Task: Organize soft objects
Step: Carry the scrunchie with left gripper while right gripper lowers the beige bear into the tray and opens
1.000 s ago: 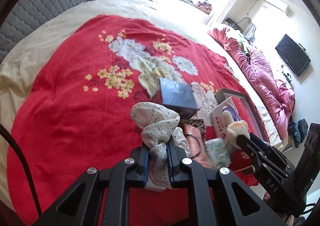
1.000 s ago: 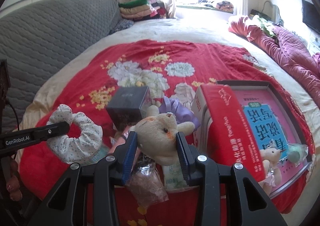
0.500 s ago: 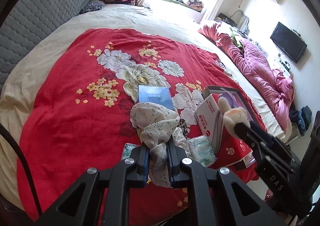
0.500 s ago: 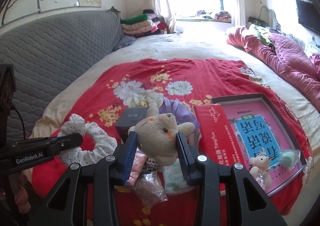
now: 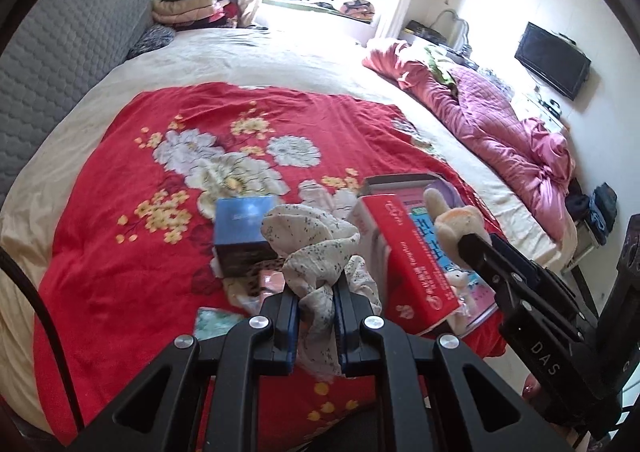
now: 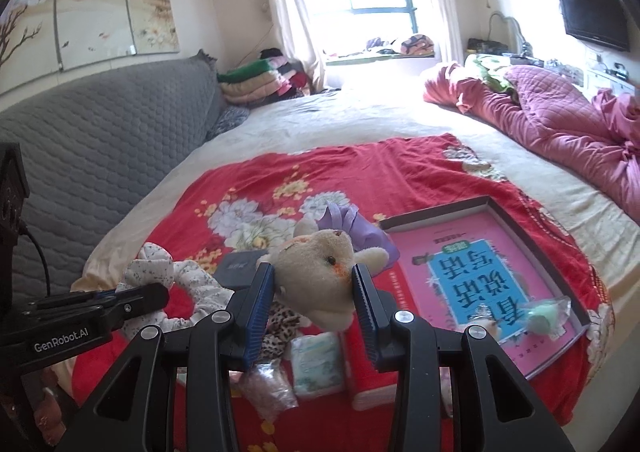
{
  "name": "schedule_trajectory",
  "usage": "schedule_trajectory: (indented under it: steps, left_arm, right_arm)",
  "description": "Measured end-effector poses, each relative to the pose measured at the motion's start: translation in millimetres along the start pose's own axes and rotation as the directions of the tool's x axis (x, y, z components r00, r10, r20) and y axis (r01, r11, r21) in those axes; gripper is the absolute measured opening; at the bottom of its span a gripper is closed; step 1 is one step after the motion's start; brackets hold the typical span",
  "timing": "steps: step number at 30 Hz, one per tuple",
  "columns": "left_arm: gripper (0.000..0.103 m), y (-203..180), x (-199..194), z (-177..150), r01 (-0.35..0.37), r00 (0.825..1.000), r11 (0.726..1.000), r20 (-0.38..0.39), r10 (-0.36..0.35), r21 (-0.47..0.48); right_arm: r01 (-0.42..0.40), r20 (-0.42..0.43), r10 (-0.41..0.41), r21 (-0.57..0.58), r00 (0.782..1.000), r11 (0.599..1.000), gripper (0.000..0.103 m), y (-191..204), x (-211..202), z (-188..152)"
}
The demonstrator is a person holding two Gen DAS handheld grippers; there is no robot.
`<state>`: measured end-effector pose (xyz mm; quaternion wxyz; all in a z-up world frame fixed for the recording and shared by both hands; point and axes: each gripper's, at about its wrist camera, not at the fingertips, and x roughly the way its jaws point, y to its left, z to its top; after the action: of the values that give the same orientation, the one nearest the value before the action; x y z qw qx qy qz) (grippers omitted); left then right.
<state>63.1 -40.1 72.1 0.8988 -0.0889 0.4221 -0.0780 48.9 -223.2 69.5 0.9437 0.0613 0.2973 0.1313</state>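
**Both soft things picked up, nothing sorted yet**

Left wrist view first: the left gripper (image 5: 316,316) has its fingers squeezed nearly together on a white floral scrunchie (image 5: 310,244), which bunches up above them, clear of the bed. Off to the side, the right gripper (image 6: 313,304) sits about half open, but it's a real grip, the pads pressing both sides of a cream plush bear (image 6: 320,268).

Just past the fingers, on the red floral blanket (image 6: 248,187), there's a leftover pile: a pack of tissues (image 6: 318,366), a crinkly clear bag (image 6: 266,384), something leopard print (image 6: 276,326), and a dark blue box (image 5: 242,230). Next to that is a red box lid (image 5: 416,272) leaning on an open box with a pink book (image 6: 476,272) in it, plus a tiny plush (image 5: 456,280) and a mint-green thing in a bag (image 6: 542,316) inside. A purple bag (image 6: 352,228) lies behind.

Further back: bare bed, a crumpled pink quilt (image 6: 552,115), folded blankets by the window.

My guess is we're early to midway. Two items are in hand, and I can't tell where they're meant to go.
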Motion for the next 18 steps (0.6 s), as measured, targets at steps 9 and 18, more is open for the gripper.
schedule_trajectory:
  steps: [9,18]
  left_arm:
    - [0.015,-45,8,14,0.039,0.999,0.996,-0.001,-0.039,0.076]
    - [0.015,-91,54,22,0.096,0.994,0.987,-0.061,-0.089,0.126]
  right_arm:
    - [0.034,0.040,-0.036,0.057,0.999,0.998,0.040,-30,-18,4]
    - [0.151,-0.007,-0.152,0.096,0.988,0.984,0.018,-81,7,-3]
